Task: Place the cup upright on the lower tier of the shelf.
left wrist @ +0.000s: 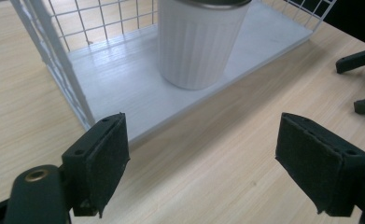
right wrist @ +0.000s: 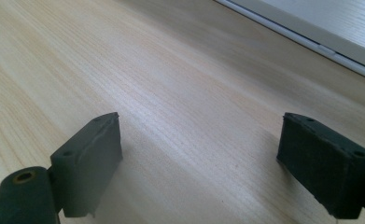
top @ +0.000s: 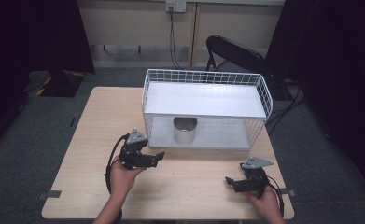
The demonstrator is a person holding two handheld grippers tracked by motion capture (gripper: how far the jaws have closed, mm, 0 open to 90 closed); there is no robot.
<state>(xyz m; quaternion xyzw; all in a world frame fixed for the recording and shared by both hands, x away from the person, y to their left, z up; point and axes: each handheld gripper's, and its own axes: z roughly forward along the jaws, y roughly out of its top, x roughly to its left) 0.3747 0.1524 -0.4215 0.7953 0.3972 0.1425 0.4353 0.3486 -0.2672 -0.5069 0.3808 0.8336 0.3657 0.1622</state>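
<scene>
A white ribbed cup (top: 185, 130) with a metal rim stands upright on the lower shelf of a white wire rack (top: 203, 74). In the left gripper view the cup (left wrist: 196, 42) is straight ahead, just inside the rack's open front. My left gripper (top: 157, 156) hovers over the table in front of the rack's left end, open and empty, jaws wide apart (left wrist: 203, 163). My right gripper (top: 230, 183) rests low near the table's front right, open and empty, jaws wide over bare wood (right wrist: 201, 158). Its jaws also show in the left gripper view (left wrist: 360, 81).
The wooden table (top: 91, 140) carries the two-level rack with a flat white top shelf (top: 203, 99). A black chair (top: 234, 51) stands behind the rack. Dark curtains flank the room, and a cable hangs from a wall socket (top: 175, 5).
</scene>
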